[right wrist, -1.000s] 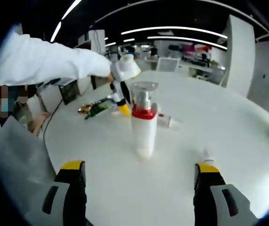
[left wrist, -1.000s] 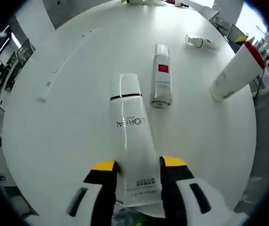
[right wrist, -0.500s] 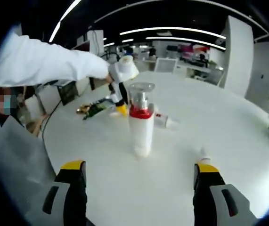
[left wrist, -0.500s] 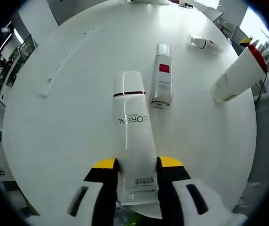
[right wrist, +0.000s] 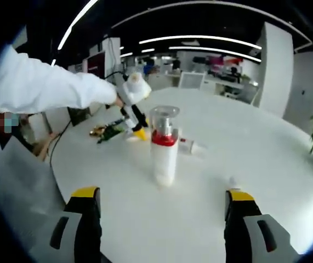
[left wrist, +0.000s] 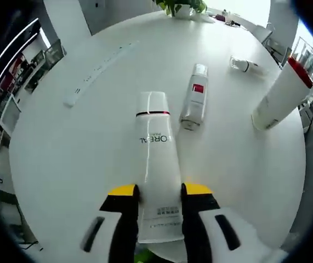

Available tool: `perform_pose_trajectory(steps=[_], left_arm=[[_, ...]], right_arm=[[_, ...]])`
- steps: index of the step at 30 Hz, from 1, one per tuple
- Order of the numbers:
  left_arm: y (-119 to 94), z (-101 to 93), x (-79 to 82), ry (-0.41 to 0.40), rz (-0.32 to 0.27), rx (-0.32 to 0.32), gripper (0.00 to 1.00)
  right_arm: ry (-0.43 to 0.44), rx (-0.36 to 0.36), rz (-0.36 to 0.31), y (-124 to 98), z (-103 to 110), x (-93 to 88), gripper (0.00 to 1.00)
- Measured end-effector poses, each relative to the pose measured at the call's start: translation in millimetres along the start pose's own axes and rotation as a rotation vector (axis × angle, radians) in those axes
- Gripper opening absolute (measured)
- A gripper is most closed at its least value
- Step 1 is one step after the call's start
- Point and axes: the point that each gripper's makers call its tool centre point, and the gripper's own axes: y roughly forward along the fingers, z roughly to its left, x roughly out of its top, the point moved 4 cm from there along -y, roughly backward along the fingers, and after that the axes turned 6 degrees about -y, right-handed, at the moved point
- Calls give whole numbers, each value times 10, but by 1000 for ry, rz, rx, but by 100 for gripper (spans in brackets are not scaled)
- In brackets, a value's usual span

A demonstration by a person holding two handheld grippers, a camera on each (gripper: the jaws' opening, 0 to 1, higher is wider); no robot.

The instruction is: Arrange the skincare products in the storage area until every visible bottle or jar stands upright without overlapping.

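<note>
Lifted slightly off the round white desk (left wrist: 63,164): white L'Oréal tube (left wrist: 157,175), clamped at its crimped end by left gripper (left wrist: 155,193). Right gripper (right wrist: 161,198) spread wide before upright red-collared white pump bottle (right wrist: 164,150).

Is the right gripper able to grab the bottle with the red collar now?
Probably yes. The right gripper is open, the pump bottle stands upright straight ahead of it, and bare table lies between them.
</note>
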Motion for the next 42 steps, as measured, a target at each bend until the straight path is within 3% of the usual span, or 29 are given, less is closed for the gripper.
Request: perform_pose_trajectory(steps=[4, 10, 14, 18, 23, 27, 31, 34, 38, 42], left_arm=[[39, 79, -1, 18, -16, 23, 28], [26, 110, -60, -24, -40, 19, 27], [-1, 135, -107, -94, -75, 10, 27], [-65, 138, -158, -106, -98, 10, 27], [-135, 96, -179, -204, -154, -4, 26], [-162, 88, -247, -187, -147, 10, 26], [-219, 102, -255, -266, -165, -30, 26], [-270, 47, -231, -251, -159, -27, 26], [-313, -17, -262, -283, -154, -48, 26], [-357, -61, -318, -280, -134, -55, 26]], right_arm=[[-3, 0, -10, -28, 8, 32, 91], [-5, -5, -23, -80, 26, 54, 90], [-9, -4, -25, -91, 57, 53, 90], [-12, 7, -31, -89, 98, 67, 90], [-22, 25, -36, -63, 156, 95, 89], [-32, 34, -38, -53, 183, 112, 89], [-34, 39, -43, -56, 196, 124, 88], [-34, 87, -35, -19, 270, 101, 81], [-3, 155, -55, 52, 390, 96, 82], [-73, 186, -32, 131, 486, 71, 80]])
